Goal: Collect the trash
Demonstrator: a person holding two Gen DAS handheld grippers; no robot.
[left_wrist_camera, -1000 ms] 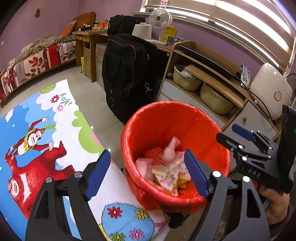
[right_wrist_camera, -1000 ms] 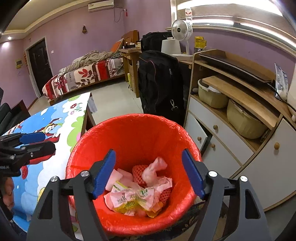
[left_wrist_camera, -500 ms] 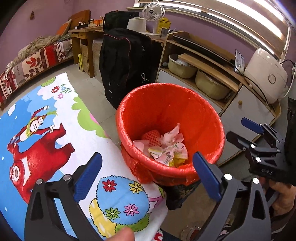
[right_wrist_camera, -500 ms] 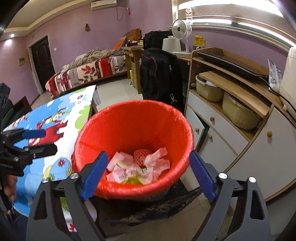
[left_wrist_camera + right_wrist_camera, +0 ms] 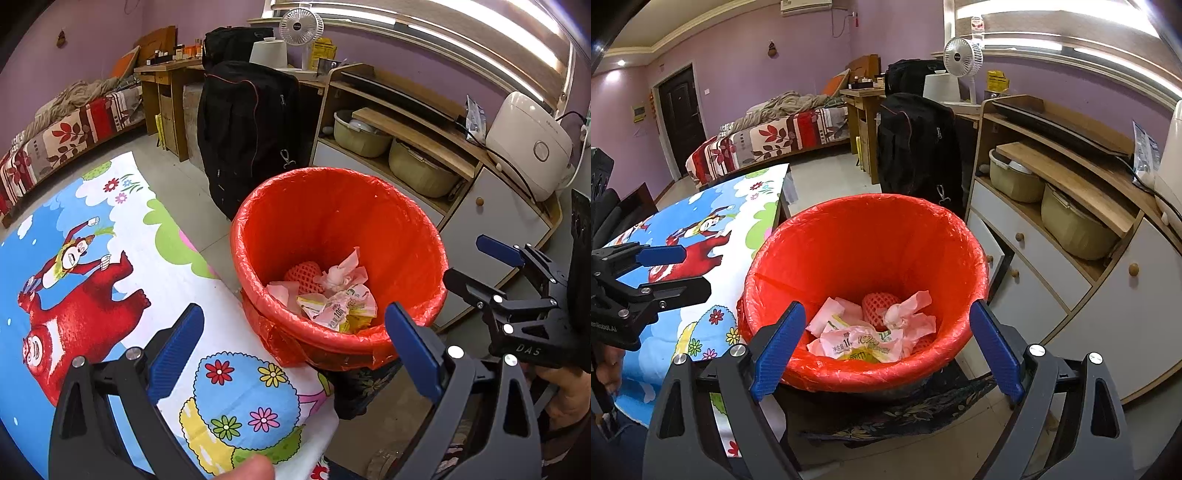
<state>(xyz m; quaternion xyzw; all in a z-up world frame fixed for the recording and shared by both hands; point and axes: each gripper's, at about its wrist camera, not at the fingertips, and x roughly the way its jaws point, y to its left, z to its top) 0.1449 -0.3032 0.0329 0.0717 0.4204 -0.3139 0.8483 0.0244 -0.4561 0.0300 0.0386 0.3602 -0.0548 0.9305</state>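
Observation:
A bin with a red liner stands on the floor beside the table. At its bottom lies crumpled trash: pink tissues, a printed wrapper and a red foam net. My left gripper hovers over the table corner and the bin's near rim, open and empty. My right gripper hangs in front of the bin's near rim, also open and empty. Each gripper shows in the other's view, the right gripper on the bin's right and the left gripper on its left.
The table wears a cartoon bear cloth. Behind the bin stands a black bag, with a wooden cabinet and a white rice cooker to the right. A dark patterned mat lies under the bin.
Both grippers have drawn back from the bin, which now sits farther off in each view. Both pairs of jaws stand wider than a second ago. The trash lies unmoved.

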